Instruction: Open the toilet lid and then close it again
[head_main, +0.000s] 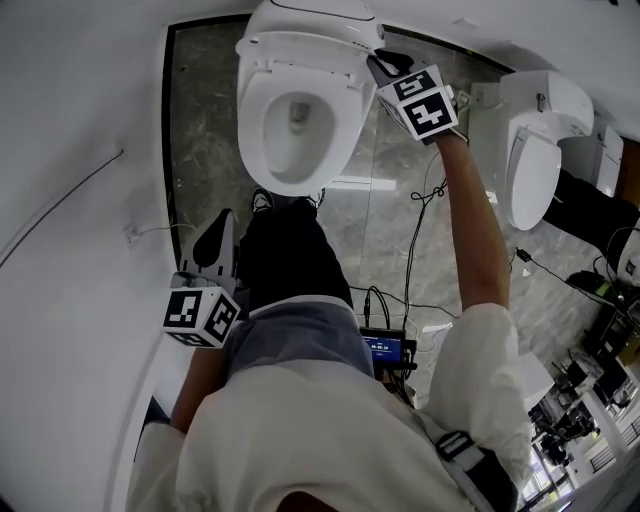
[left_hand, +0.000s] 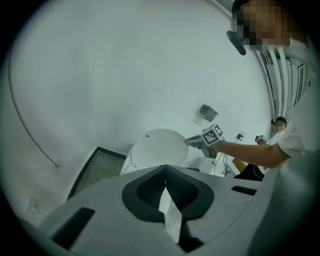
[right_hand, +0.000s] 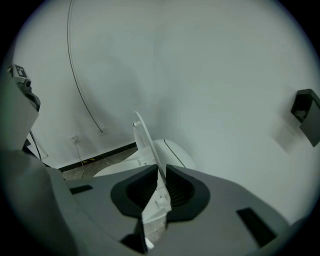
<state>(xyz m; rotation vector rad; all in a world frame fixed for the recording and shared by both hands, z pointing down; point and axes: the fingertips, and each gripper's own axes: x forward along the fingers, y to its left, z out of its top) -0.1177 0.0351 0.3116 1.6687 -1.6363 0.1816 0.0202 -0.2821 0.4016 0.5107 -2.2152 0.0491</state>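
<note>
The white toilet (head_main: 290, 130) stands against the wall with its bowl uncovered. Its lid (head_main: 310, 48) is raised, close to upright. My right gripper (head_main: 385, 62) is at the lid's right edge. In the right gripper view the thin lid (right_hand: 145, 142) runs edge-on between the jaws, and my right gripper (right_hand: 159, 170) is shut on it. From the left gripper view the lid (left_hand: 159, 147) shows as a white oval with the right gripper (left_hand: 192, 141) at its side. My left gripper (head_main: 213, 240) hangs low at the left beside the person's leg, away from the toilet. The left gripper (left_hand: 165, 172) is shut with nothing in it.
A second toilet (head_main: 535, 150) stands to the right. Cables (head_main: 420, 230) trail over the grey tile floor between them. A small screen device (head_main: 385, 348) hangs at the person's waist. A black box (right_hand: 305, 110) is fixed on the wall. Equipment (head_main: 590, 380) crowds the far right.
</note>
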